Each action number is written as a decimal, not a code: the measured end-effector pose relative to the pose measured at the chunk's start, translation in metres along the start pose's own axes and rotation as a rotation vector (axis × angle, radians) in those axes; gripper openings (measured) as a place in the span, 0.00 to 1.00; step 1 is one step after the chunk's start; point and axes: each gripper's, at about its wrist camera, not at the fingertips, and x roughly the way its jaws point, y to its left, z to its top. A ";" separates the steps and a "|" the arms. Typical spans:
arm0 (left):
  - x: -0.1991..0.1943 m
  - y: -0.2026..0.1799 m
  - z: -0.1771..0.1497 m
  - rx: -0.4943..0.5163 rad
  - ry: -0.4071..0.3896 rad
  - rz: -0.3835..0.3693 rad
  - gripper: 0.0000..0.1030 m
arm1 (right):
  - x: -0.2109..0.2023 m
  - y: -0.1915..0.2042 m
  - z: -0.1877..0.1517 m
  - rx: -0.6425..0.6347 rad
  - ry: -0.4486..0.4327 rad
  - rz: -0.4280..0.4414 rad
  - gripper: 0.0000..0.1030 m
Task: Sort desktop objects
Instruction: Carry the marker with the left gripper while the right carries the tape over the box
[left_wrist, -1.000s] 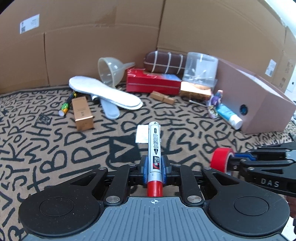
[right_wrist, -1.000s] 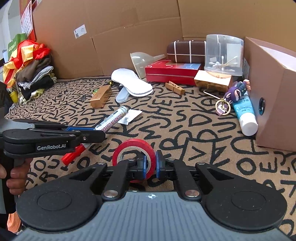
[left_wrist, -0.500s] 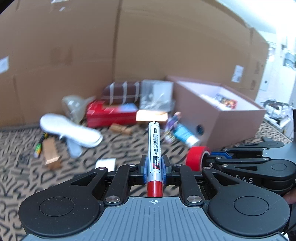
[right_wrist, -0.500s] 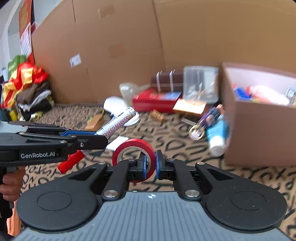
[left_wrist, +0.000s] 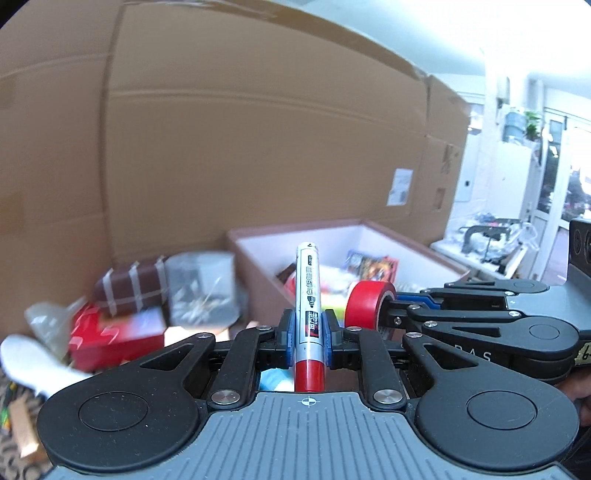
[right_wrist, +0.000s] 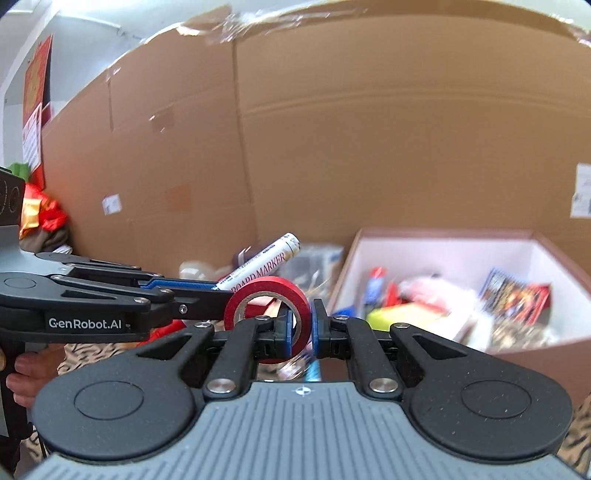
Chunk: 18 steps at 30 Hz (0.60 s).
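The left gripper (left_wrist: 309, 341) clamped the board marker (left_wrist: 308, 295), long axis pointing forward, and the right gripper (right_wrist: 300, 325) clamped the red tape roll (right_wrist: 266, 300), nearer the open box (right_wrist: 436, 236) ahead-right.

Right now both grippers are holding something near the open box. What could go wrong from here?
1. The left gripper clamps the board marker near its red end, so the long free end may tilt or slip.
2. The right gripper pinches only one wall of the red tape roll, which could swing loose.
3. The two grippers are close together and might collide over the cardboard box.
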 end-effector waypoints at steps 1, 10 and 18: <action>0.006 -0.003 0.005 0.004 -0.002 -0.007 0.11 | 0.000 -0.006 0.005 -0.002 -0.008 -0.006 0.11; 0.080 -0.020 0.049 0.020 0.040 -0.103 0.11 | 0.022 -0.074 0.048 -0.047 -0.042 -0.158 0.11; 0.162 -0.038 0.077 0.070 0.131 -0.136 0.11 | 0.056 -0.136 0.067 -0.052 0.049 -0.287 0.11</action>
